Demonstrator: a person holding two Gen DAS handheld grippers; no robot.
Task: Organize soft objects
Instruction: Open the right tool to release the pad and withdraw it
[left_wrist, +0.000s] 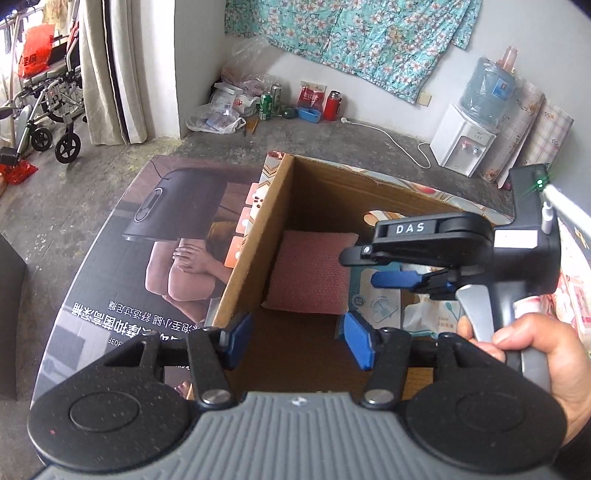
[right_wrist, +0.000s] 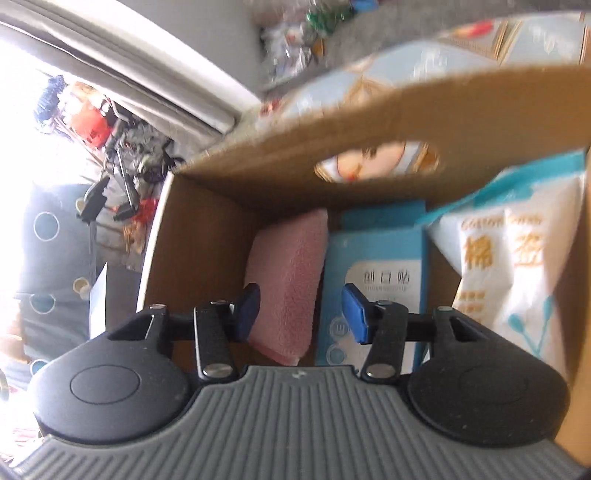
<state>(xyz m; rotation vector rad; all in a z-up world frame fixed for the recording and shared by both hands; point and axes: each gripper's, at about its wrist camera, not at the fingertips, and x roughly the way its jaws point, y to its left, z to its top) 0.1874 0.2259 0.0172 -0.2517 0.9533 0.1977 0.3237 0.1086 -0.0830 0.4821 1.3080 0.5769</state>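
Left gripper (left_wrist: 301, 338) hovers over the cardboard box (left_wrist: 255, 243), jaws apart, empty. Right gripper (right_wrist: 301, 314), jaws apart, sits inside near pink cloth (right_wrist: 286, 284), blue packet (right_wrist: 384, 258) and a blurred, probably cotton-swab, bag (right_wrist: 517, 266).

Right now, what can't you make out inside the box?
- Left wrist view: the right gripper covers most of the blue packet.
- Right wrist view: motion blur smears the cotton swab bag; its small print is unreadable.
- Pink sponge: near end hidden behind the gripper body.

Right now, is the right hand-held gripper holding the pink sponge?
No, the right hand-held gripper is open, with the pink sponge lying loose in the box.
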